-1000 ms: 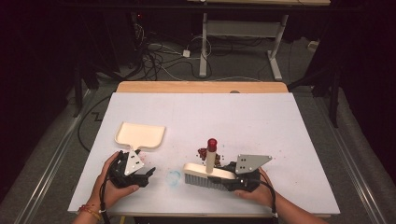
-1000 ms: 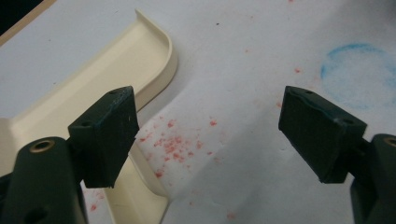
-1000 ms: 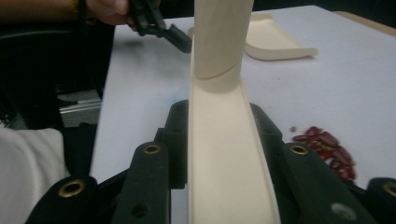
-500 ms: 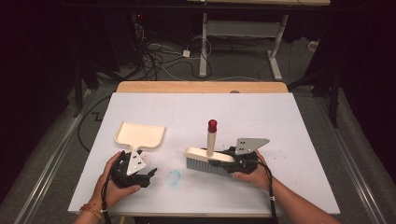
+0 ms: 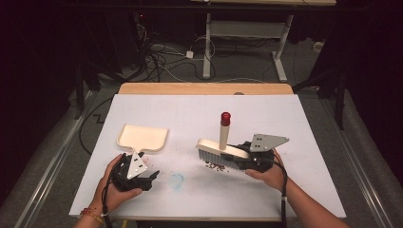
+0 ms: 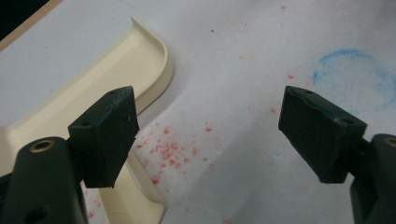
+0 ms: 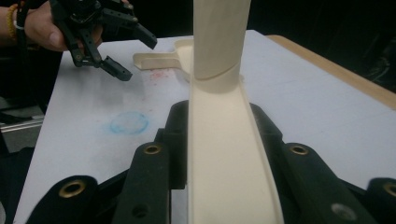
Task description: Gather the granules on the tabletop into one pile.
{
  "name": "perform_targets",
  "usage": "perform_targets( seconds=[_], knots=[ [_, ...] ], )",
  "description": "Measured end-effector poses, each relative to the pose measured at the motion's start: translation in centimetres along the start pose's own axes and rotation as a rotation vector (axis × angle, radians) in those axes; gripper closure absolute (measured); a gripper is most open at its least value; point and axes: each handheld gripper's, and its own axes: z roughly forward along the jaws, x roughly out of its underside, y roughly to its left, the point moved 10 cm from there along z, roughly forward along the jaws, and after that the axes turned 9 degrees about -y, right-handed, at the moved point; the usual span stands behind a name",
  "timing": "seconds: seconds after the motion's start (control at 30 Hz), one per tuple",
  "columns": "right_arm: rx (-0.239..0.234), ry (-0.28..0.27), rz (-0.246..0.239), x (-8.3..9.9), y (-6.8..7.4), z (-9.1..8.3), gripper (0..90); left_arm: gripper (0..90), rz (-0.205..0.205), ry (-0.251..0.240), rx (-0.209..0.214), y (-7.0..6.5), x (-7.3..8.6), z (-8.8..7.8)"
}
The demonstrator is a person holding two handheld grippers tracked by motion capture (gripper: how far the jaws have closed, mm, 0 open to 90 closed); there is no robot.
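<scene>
The right gripper (image 5: 237,156) is clenched on the brush (image 5: 216,149), lifted just above dark crumbs (image 5: 216,166) on the white table (image 5: 309,123); a hasty stroke could scatter them past the cream dustpan (image 5: 142,137). The left gripper (image 5: 151,178), jaws spread and empty, sits beside the dustpan handle, which could slide unheld. No readable writing anywhere.
</scene>
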Motion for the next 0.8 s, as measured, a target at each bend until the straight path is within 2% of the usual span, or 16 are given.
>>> perform_targets(
  seconds=[0.13, 0.33, 0.57, 0.8],
  knots=[
    [0.04, 0.014, -0.023, -0.7, 0.3, -1.9, 67.2, 19.2, 0.003, 0.002, -0.004, 0.1, 0.1, -0.2],
    [0.092, 0.057, -0.013, -0.5, 0.6, -4.8, 67.2, 19.2, 0.004, -0.006, -0.009, 0.1, -0.1, -0.3],
    [0.153, 0.089, 0.047, 0.2, 0.7, -7.9, 67.1, 19.2, 0.006, -0.012, -0.016, 0.3, -0.2, -0.3],
    [0.18, 0.124, 0.1, 1.2, 1.3, -10.0, 67.1, 19.2, 0.013, -0.009, -0.018, 0.3, -0.3, -0.3]
  ],
)
